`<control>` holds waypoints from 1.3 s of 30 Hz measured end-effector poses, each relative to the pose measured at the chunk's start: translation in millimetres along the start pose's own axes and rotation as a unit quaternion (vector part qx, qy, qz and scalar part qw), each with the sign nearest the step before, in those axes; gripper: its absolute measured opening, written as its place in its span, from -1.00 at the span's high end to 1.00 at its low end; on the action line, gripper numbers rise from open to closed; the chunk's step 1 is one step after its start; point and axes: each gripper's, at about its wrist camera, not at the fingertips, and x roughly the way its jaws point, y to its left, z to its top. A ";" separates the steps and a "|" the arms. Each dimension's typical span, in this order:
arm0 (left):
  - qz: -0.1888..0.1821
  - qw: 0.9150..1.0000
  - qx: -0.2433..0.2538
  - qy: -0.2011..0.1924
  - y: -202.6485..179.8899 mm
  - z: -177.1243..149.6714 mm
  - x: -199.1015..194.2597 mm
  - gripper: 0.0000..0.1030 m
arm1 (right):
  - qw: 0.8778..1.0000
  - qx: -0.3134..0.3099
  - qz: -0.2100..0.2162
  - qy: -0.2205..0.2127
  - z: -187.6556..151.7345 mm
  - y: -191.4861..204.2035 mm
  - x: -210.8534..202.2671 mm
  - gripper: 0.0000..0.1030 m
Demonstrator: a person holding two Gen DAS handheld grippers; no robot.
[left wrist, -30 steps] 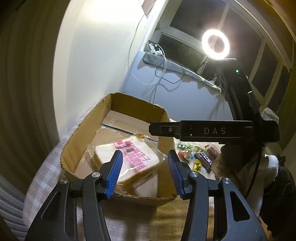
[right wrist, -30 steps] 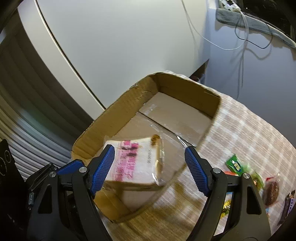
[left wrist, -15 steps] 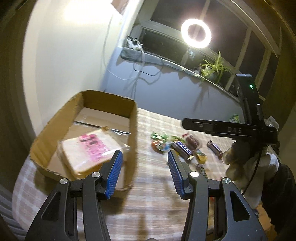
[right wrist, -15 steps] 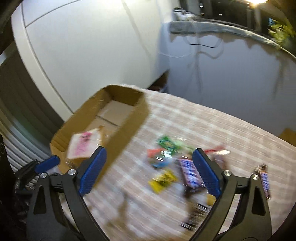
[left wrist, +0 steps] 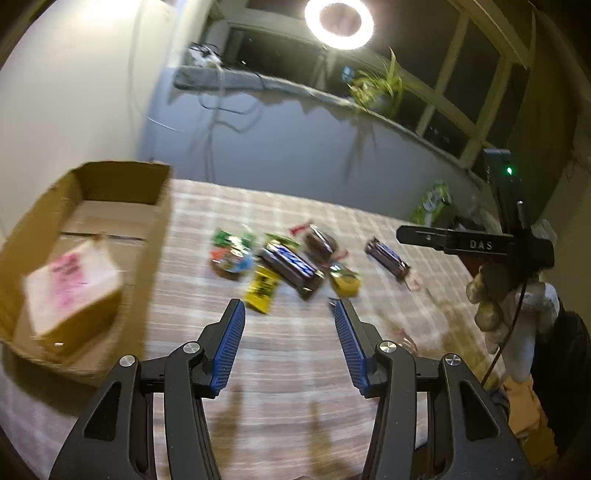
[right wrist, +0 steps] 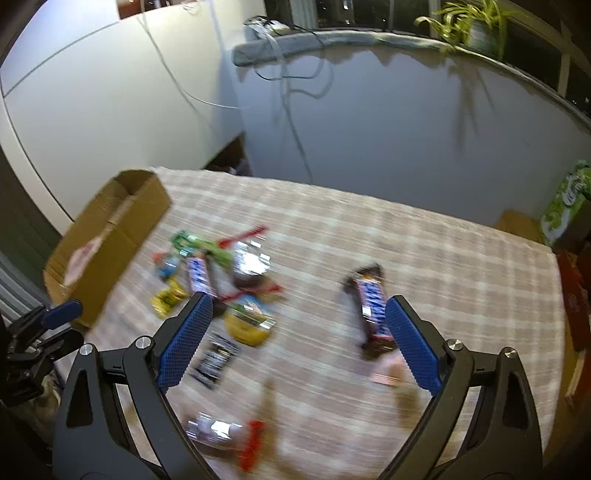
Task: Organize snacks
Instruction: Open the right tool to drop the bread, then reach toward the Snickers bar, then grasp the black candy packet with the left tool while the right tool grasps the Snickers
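1. While the right gripper (right wrist: 297, 339) hangs wide apart and empty over the checked cloth (right wrist: 424, 258), closing blind could pinch the small black packet (right wrist: 214, 360), not the chocolate bar (right wrist: 373, 310).
2. Half-parted and empty, the left gripper (left wrist: 288, 345) could scatter the snack pile (left wrist: 284, 262).
3. Farthest left, the cardboard box (left wrist: 159, 221) with its bread pack (left wrist: 70, 288) might get knocked.

Ring light (left wrist: 339, 23) lit above sill; potted plant (right wrist: 472, 26) right; cables (right wrist: 295, 74) hanging.
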 end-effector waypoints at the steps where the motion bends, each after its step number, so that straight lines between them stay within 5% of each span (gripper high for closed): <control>1: -0.004 1.000 0.003 0.008 -5.7 -1.3 6.3 0.06 | 1.000 -0.004 -0.004 0.007 -2.4 -7.6 3.7 -0.87; 4: -0.009 0.999 0.007 0.031 -19.2 -3.4 25.5 0.06 | 0.999 -0.021 -0.012 0.027 -6.8 -21.3 14.4 -0.80; 8: -0.013 0.998 0.019 0.060 -35.5 -5.1 50.6 0.14 | 0.998 -0.039 -0.020 0.046 -11.1 -30.1 27.7 -0.46; 22: 0.014 0.991 0.056 0.117 -65.4 -6.6 100.6 0.26 | 0.995 -0.065 -0.021 0.069 -1.7 -35.5 67.8 -0.35; 31: 0.031 0.988 0.099 0.115 -71.8 -12.7 109.2 0.53 | 0.994 -0.071 -0.025 0.082 -3.2 -35.4 82.3 -0.05; 35: 0.035 0.988 0.104 0.110 -73.5 -12.8 112.2 0.54 | 0.994 -0.064 -0.023 0.084 -1.6 -37.6 79.4 0.41; 39: 0.032 0.989 0.098 0.108 -71.9 -12.8 112.4 0.54 | 0.994 -0.059 -0.020 0.085 -2.8 -39.4 77.1 0.42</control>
